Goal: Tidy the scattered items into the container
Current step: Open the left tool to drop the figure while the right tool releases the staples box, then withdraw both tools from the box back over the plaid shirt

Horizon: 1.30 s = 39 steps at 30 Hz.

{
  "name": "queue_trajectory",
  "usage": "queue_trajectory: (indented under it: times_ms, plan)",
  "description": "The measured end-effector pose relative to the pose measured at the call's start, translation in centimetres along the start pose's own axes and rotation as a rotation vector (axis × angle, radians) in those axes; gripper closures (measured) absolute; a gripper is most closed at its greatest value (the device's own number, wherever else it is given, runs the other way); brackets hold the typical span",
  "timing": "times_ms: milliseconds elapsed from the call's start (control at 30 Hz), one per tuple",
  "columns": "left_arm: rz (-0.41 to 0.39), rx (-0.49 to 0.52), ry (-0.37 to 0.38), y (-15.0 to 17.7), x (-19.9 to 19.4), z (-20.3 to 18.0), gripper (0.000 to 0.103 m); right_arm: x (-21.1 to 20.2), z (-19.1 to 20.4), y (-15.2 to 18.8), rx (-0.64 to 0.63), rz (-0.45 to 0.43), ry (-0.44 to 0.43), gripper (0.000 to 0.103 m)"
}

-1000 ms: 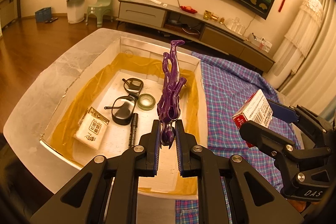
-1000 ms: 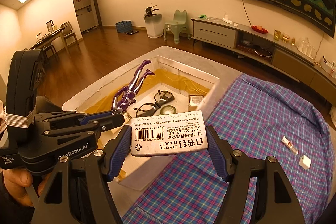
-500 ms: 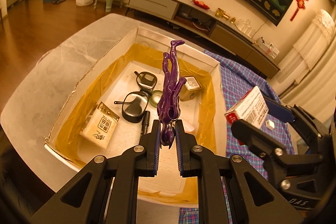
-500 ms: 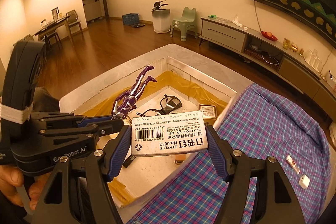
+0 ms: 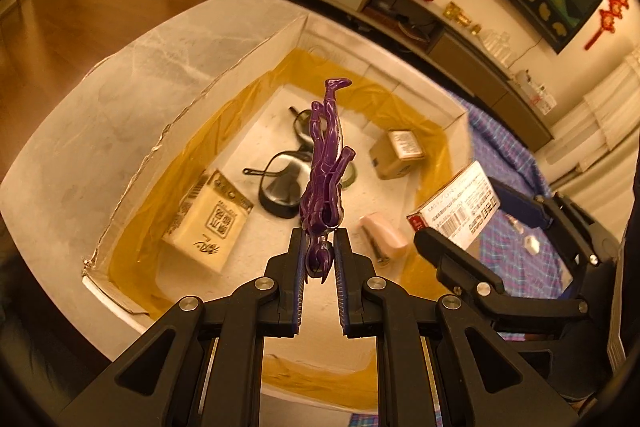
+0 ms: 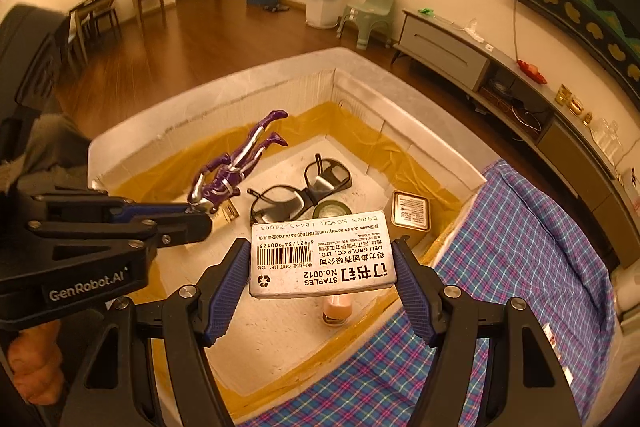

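My left gripper (image 5: pixel 319 247) is shut on the head end of a purple toy figure (image 5: pixel 326 163), whose legs point away over the open white box (image 5: pixel 224 75). In the right wrist view the same figure (image 6: pixel 236 167) hangs over the box's left half. My right gripper (image 6: pixel 320 263) is shut on a white staples box (image 6: pixel 320 255), held flat above the box's near right part; that staples box (image 5: pixel 456 205) also shows at the right of the left wrist view. Both grippers hover above the container, side by side.
Inside the yellow-taped box lie black glasses (image 6: pixel 300 193), a tape roll (image 6: pixel 332 207), a small tin (image 6: pixel 411 215), a tan packet (image 5: pixel 208 223) and a pink stapler (image 5: pixel 384 235). A checked cloth (image 6: pixel 500 267) with two small white items (image 5: pixel 530 245) covers the table at right.
Both grippers have moved lower and further over the box, each rolling a little. The figure and the staples box stay gripped. More of the box floor shows, with the tin and pink stapler now in sight.
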<state>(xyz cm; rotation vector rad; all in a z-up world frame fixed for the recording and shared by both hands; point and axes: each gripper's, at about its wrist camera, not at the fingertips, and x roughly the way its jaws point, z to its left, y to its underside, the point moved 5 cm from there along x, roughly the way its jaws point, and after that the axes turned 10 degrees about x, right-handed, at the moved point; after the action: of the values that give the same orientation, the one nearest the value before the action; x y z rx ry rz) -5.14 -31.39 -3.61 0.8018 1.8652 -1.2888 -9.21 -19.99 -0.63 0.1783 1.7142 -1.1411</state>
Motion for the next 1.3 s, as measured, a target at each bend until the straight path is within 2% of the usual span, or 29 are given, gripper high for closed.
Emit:
queue_trajectory:
  times_ms: [300, 367, 400, 433, 767, 933, 1133, 1300]
  plan:
    - [0.035, 0.028, -0.064, 0.3, 1.6, 1.4, 0.087, 3.3, 0.3, 0.5, -0.041, 0.08, 0.022, 0.032]
    - [0.038, 0.032, -0.069, 0.4, 1.7, 1.5, 0.076, 3.6, 0.2, 0.5, -0.037, 0.082, 0.026, 0.032]
    - [0.037, 0.03, -0.068, 0.3, 1.8, 1.7, 0.068, 3.7, 0.1, 0.5, -0.031, 0.082, 0.029, 0.031]
    - [0.032, 0.028, -0.065, 0.3, 1.7, 1.7, 0.065, 3.7, 0.0, 0.5, -0.023, 0.082, 0.028, 0.031]
    - [0.002, 0.013, -0.061, 0.4, 0.5, 2.2, 0.064, 3.1, -0.8, 0.9, 0.04, 0.071, 0.015, 0.031]
    - [-0.05, 0.062, -0.104, 0.6, -0.9, 1.3, 0.064, 1.2, -1.4, 0.9, 0.105, 0.023, -0.01, 0.031]
    - [-0.176, 0.157, -0.156, 0.8, -4.1, -1.6, 0.063, -4.3, -2.0, 1.7, 0.191, -0.137, -0.094, 0.031]
    - [-0.248, 0.251, -0.181, 1.6, -5.9, -5.4, 0.063, -8.5, -3.7, 3.4, 0.259, -0.23, -0.141, 0.031]
